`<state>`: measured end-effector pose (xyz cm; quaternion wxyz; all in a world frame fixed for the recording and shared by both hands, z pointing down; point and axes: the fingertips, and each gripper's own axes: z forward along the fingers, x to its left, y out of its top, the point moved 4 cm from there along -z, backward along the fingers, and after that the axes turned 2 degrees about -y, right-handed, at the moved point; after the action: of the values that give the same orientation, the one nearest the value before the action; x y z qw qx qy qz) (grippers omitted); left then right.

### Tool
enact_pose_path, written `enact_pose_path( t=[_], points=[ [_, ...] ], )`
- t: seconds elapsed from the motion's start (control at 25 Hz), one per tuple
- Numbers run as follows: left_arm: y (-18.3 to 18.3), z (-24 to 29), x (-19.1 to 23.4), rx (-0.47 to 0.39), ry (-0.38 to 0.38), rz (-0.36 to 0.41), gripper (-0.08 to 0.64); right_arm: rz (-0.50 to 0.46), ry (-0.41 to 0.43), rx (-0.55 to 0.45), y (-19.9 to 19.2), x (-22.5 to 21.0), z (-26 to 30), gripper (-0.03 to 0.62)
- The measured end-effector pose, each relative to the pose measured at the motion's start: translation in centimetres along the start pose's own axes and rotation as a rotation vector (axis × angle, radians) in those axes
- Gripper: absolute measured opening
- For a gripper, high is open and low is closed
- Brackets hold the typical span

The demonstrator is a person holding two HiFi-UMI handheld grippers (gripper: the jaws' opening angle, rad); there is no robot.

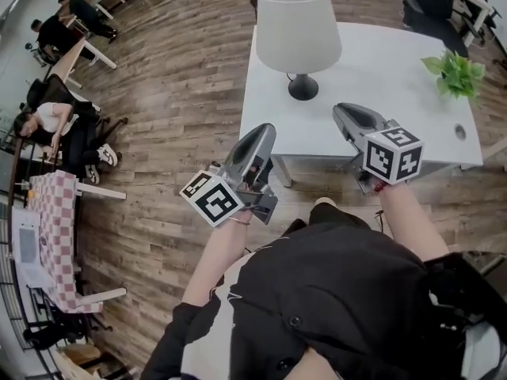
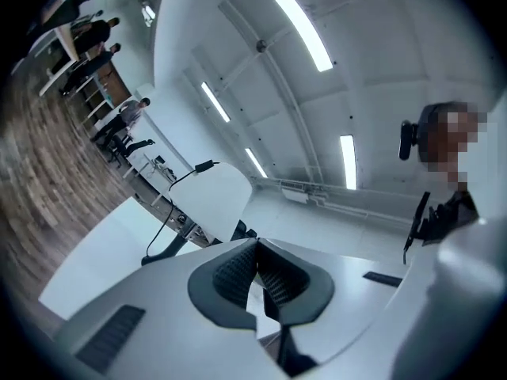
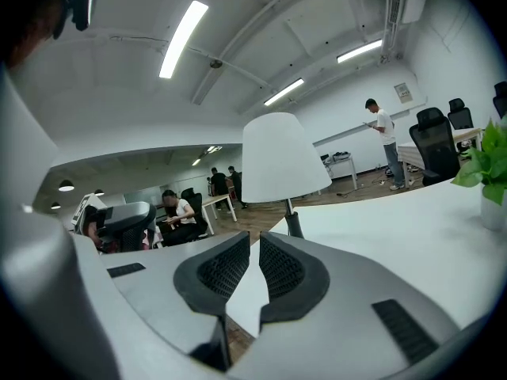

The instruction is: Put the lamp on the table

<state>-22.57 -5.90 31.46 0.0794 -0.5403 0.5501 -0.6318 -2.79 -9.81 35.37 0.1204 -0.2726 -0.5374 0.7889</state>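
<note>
White shade, black base: lamp (image 1: pixel 299 30) upright on table (image 1: pixel 396 70) | L gripper (image 1: pixel 267 131) jaws shut | R gripper (image 1: pixel 340 112) jaws ajar, empty

One lamp (image 1: pixel 299 34), one white table (image 1: pixel 396 77), one plant (image 1: pixel 455 71). Two grippers: left gripper (image 1: pixel 265 131), right gripper (image 1: pixel 342 111). One checked table (image 1: pixel 57 212). At least three people (image 1: pixel 47 121) sit at the far desks.

Lamp (image 1: pixel 299 24) w/ matt white shade, smooth white table (image 1: pixel 396 93) top, wood-plank floor (image 1: pixel 182 85), ribbed black fingers (image 3: pixel 224 269)
</note>
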Motion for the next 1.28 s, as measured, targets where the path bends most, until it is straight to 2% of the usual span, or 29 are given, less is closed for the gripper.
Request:
enact_pose_path(
  t=[0.2, 0.36, 0.56, 0.76, 1.08, 1.28],
  points=[
    [0.0, -4.4, -3.3, 0.053, -0.004, 0.096, 0.014, -0.001, -0.043, -0.035, -1.2, 3.8, -3.4, 0.046],
    [-0.1, -7.4, -5.2, 0.064, -0.03, 0.082, 0.014, 0.01, -0.067, -0.048, -2.6, 6.6, -5.8, 0.041],
    [-1.1, -10.2, -6.2, 0.093, -0.01, 0.084, 0.014, 0.03, -0.089, -0.034, -5.0, 8.9, -8.1, 0.041],
    [-2.3, -11.9, -6.9, 0.137, 0.015, 0.117, 0.014, 0.04, -0.112, -0.016, -6.5, 9.9, -10.4, 0.034],
    [-3.7, -12.0, -7.1, 0.143, 0.009, 0.113, 0.014, -0.01, -0.136, -0.001, -6.8, 9.8, -11.7, 0.021],
    [-4.0, -11.7, -7.2, 0.147, 0.011, 0.115, 0.014, 0.011, -0.15, -0.004, -7.1, 9.2, -12.3, 0.021]
  ],
)
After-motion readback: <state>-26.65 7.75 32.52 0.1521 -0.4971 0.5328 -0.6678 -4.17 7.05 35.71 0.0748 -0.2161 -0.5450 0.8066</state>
